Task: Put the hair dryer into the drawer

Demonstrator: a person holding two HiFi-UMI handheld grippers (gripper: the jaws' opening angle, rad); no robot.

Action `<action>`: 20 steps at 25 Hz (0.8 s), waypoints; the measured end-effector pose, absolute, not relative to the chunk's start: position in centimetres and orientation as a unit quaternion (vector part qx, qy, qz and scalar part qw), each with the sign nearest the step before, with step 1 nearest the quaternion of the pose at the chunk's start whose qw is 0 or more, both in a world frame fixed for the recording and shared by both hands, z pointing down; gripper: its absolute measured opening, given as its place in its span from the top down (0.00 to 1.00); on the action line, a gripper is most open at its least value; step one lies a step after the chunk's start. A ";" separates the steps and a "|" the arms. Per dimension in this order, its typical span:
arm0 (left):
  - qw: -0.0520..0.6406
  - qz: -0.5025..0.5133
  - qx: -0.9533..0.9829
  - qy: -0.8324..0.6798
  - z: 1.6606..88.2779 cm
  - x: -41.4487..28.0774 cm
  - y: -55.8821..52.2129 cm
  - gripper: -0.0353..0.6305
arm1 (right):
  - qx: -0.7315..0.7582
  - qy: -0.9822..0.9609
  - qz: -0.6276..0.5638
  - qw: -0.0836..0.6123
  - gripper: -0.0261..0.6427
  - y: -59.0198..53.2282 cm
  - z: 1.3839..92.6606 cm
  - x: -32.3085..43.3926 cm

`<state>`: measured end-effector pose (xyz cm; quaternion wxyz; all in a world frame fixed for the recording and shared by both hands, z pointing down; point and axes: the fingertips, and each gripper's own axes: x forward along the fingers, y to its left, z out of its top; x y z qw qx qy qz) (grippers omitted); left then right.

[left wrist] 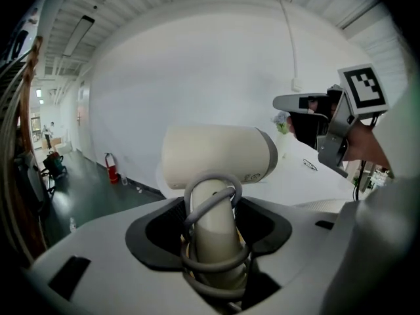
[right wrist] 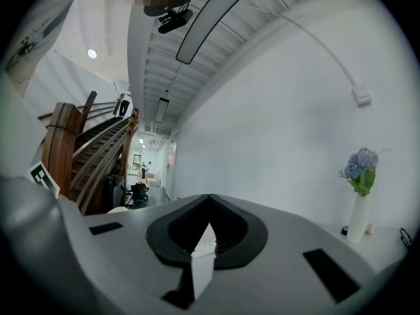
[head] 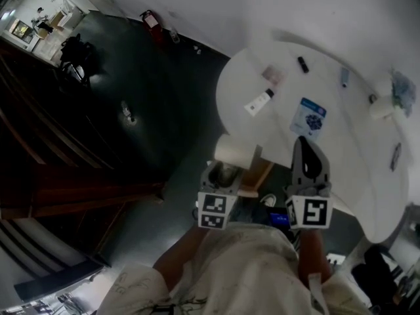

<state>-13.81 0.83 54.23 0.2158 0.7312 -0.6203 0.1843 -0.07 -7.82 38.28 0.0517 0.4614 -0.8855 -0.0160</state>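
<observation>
"Head view first: spot the hair dryer (head: 233, 151)?"

"Yes. Sits in the left gripper (head: 226, 166), cream barrel pointing away, just beside the near rim of the round white table (head: 354, 149) and above the dark floor (head: 151, 110). Right gripper (head: 303, 143) close by on the right, narrowed to 1 point over the table's edge."

"Anything on the tabletop?"

"A white tube (head: 259, 102), a blue-and-white packet (head: 308, 118) and a small black item (head: 302, 64), all well apart from both tools. Also a red fire extinguisher (head: 151, 20) far off by the wall."

"Left gripper view next: holding what?"

"Left gripper (left wrist: 211, 205) spread wide and clamped on the dryer's handle, 1 pad on each side. Grey cord (left wrist: 211, 262) looped round that handle in several turns. Barrel lying crosswise above the jaws, grey-ringed end to the right. Right gripper (left wrist: 282, 102) up at the right, apart from the dryer, with its marker cube (left wrist: 363, 89) above."

"And the right gripper view: wide or narrow?"

"Right gripper (right wrist: 210, 199) closed, tips meeting, gripping nothing. Only a small white wedge visible behind the tips; cannot tell what. Beyond: a white wall, a white vase (right wrist: 357, 218) with blue flowers at the right, a wooden staircase (right wrist: 98, 153) at the left."
</observation>
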 end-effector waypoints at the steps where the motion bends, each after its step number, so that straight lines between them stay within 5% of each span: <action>1: 0.223 0.191 0.730 -0.617 54.9 -13.9 1.1 0.58 | 0.460 -0.886 -0.017 0.051 0.95 -7.8 38.3 -0.2; 20: 0.368 0.332 0.694 -0.522 65.7 -12.8 5.0 0.58 | 0.469 -0.881 -0.009 0.059 0.95 -7.6 38.8 0.3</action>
